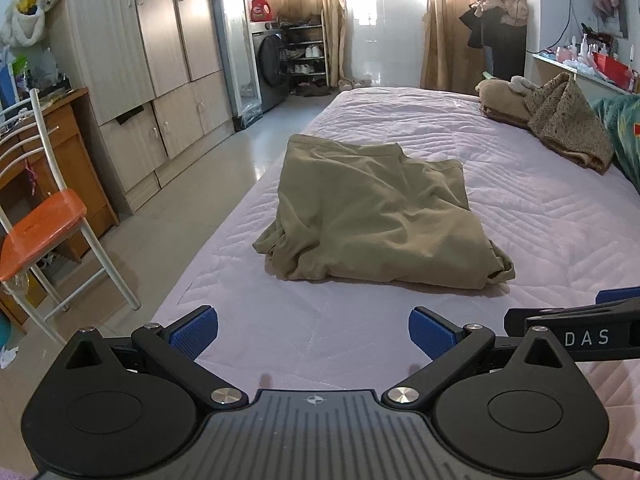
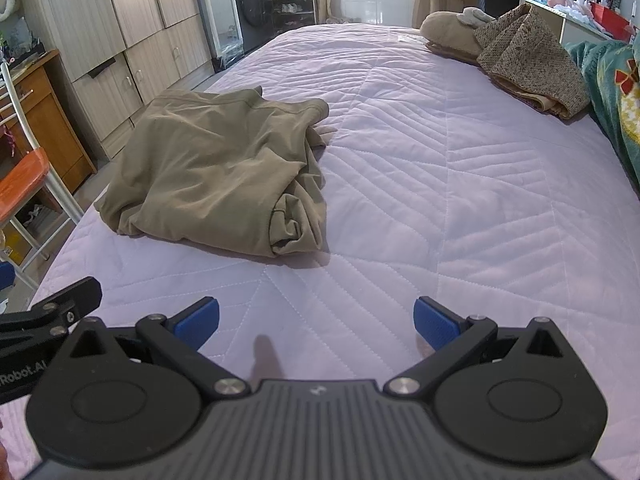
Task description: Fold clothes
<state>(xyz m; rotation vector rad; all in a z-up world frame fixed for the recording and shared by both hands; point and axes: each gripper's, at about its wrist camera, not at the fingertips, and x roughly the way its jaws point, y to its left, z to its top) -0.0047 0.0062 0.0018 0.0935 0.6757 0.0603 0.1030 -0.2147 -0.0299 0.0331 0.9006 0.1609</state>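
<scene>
Left wrist view. My left gripper hangs low over the near end of the bed, jaws spread wide, nothing between the blue pads. The garment, olive-tan, lies ahead of it in a rough folded bundle near the bed's left edge, well apart from the pads. It looks folded over at least once; the near right corner is bunched, so I judge the fold unfinished or untidy. The right gripper juts in at the right edge, level with mine; both seem parked short of the cloth so that the whole bundle is visible before I commit to a grasp. A chair stands on the floor to the left.

Right wrist view. Right gripper likewise released, pads empty, over bare quilt. The garment sits ahead and to its left; from here the rolled, crumpled end faces me. A pile of other clothes rests at the far right of the bed, well apart, probably kept there to leave working room in the middle. The tip of the left gripper shows at the left edge.

Judgement: next grasp should take the bunched corner, to flatten it first.
</scene>
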